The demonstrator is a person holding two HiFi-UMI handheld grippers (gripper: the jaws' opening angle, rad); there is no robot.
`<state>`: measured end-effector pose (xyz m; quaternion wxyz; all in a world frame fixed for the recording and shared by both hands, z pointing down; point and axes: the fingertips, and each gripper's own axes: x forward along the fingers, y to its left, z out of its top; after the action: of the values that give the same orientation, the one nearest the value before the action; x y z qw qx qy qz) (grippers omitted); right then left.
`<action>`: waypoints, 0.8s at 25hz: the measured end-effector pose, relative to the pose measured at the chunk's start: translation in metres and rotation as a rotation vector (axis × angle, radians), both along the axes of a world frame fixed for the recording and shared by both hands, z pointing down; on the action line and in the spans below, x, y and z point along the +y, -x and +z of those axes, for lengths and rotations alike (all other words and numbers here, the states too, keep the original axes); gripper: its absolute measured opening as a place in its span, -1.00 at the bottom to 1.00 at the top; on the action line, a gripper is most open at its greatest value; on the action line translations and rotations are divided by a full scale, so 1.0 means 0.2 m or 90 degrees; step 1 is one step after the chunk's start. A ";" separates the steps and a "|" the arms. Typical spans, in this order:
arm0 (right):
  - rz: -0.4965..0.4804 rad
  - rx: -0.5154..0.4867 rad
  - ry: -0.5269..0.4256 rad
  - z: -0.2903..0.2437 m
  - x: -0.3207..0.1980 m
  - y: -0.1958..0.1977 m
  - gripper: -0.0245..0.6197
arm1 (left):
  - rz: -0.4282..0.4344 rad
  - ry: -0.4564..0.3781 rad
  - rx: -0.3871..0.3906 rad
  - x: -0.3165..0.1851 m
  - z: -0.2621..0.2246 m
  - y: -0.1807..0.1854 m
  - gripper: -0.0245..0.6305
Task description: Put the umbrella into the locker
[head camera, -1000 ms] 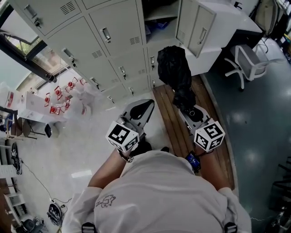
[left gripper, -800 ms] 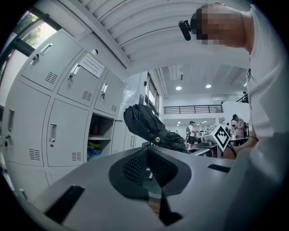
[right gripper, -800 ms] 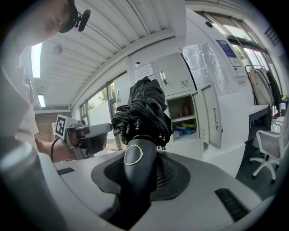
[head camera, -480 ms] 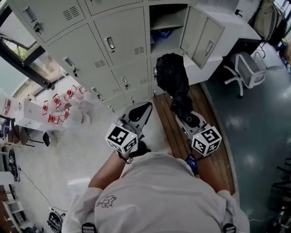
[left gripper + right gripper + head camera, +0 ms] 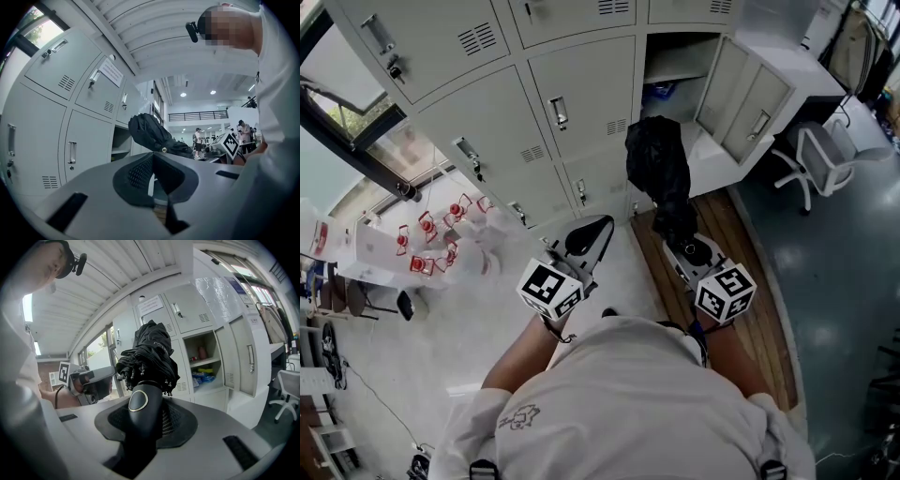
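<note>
Black folded umbrella (image 5: 658, 169), carried in the air in front of the locker bank, outside every compartment. Handle (image 5: 143, 411) pinched between the jaws of the right gripper (image 5: 689, 246). Canopy bunched above the handle, with rib tips hanging round its lower edge.

In the head view, canopy just below the open locker (image 5: 675, 66), not inside it. Locker door (image 5: 748, 98) swung wide to the right. Inside, as seen in the right gripper view: blue and yellow items (image 5: 205, 373) on the lower shelf, and a reddish thing (image 5: 201, 352) on the shelf above.

Left gripper (image 5: 589, 236) held beside the right, apart from the umbrella. Jaws pressed together at the tips, nothing between them.

Neighbouring locker doors closed. Wooden platform (image 5: 750, 309) on the floor below the right gripper. White chair (image 5: 820, 150) to the right of the locker.
</note>
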<state>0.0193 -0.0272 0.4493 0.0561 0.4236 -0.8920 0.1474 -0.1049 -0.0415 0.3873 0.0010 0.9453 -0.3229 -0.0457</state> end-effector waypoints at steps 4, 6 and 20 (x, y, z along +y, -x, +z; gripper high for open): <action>-0.002 0.003 0.006 0.02 -0.06 0.12 -0.46 | 0.005 0.009 -0.003 -0.06 0.03 0.10 -0.89; -0.003 0.005 0.011 0.03 -0.09 0.15 -0.46 | 0.010 0.008 -0.005 -0.07 0.04 0.13 -0.89; -0.007 0.001 0.021 0.08 -0.28 0.14 -0.46 | -0.002 0.033 -0.010 -0.23 0.11 0.16 -0.89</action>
<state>-0.0095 -0.0830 0.4656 0.0651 0.4176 -0.8918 0.1616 -0.1370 -0.0867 0.4091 0.0231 0.9448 -0.3253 -0.0299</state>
